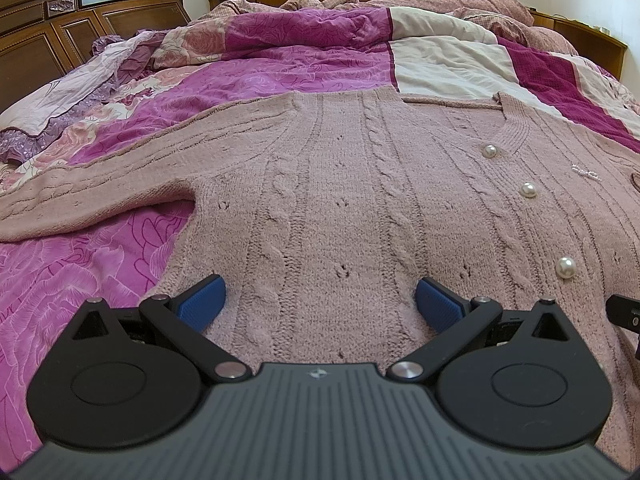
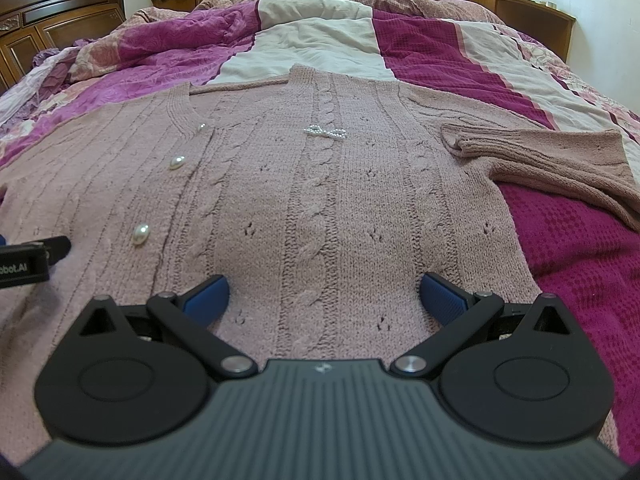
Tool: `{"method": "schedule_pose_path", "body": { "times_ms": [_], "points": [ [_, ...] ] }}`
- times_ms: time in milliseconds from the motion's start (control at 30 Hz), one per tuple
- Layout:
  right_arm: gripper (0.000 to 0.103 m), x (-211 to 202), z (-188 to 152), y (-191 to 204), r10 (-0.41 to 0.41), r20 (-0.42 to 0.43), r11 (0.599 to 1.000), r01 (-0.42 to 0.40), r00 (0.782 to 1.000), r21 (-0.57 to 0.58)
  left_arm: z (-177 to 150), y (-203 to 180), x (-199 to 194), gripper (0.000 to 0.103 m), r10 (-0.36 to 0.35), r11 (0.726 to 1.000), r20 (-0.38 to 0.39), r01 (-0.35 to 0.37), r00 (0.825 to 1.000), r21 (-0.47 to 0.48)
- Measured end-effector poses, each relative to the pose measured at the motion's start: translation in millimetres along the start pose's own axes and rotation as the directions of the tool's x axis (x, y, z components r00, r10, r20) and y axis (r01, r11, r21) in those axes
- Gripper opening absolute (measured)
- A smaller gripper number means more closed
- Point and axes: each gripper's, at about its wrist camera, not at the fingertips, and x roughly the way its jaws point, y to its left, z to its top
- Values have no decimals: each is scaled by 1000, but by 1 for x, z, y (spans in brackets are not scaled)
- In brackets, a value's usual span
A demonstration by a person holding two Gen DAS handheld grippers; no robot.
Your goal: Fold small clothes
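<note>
A dusty pink cable-knit cardigan (image 1: 340,184) with pearl buttons (image 1: 528,190) lies flat, front up, on the bed. Its left sleeve (image 1: 92,196) stretches out to the left. In the right wrist view the cardigan (image 2: 312,200) shows a small beaded bow (image 2: 325,132), and its right sleeve (image 2: 560,156) lies bent at the right. My left gripper (image 1: 320,300) is open and empty over the cardigan's lower left half. My right gripper (image 2: 324,296) is open and empty over its lower right half. The left gripper's edge (image 2: 28,260) shows at the left of the right wrist view.
The bed is covered by a magenta floral quilt (image 1: 280,68) and a maroon and cream blanket (image 2: 448,56). A rumpled duvet (image 1: 440,4) lies at the far end. A dark wooden headboard (image 1: 60,20) stands at the left, low wooden cabinets (image 2: 520,8) at the back.
</note>
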Motion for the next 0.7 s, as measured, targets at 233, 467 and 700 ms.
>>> {"method": "schedule_pose_path", "body": {
  "times_ms": [233, 467, 700],
  "points": [
    [103, 0, 0, 0, 0, 0, 1000, 0, 1000, 0, 0, 0, 0, 103, 0, 1000, 0, 0, 1000, 0],
    [103, 1, 1, -1, 0, 0, 1000, 0, 1000, 0, 0, 0, 0, 103, 1, 1000, 0, -1, 1000, 1],
    [103, 0, 1, 3, -17, -3, 1000, 17, 1000, 4, 1, 0, 1, 103, 0, 1000, -9, 0, 1000, 1]
  ]
}}
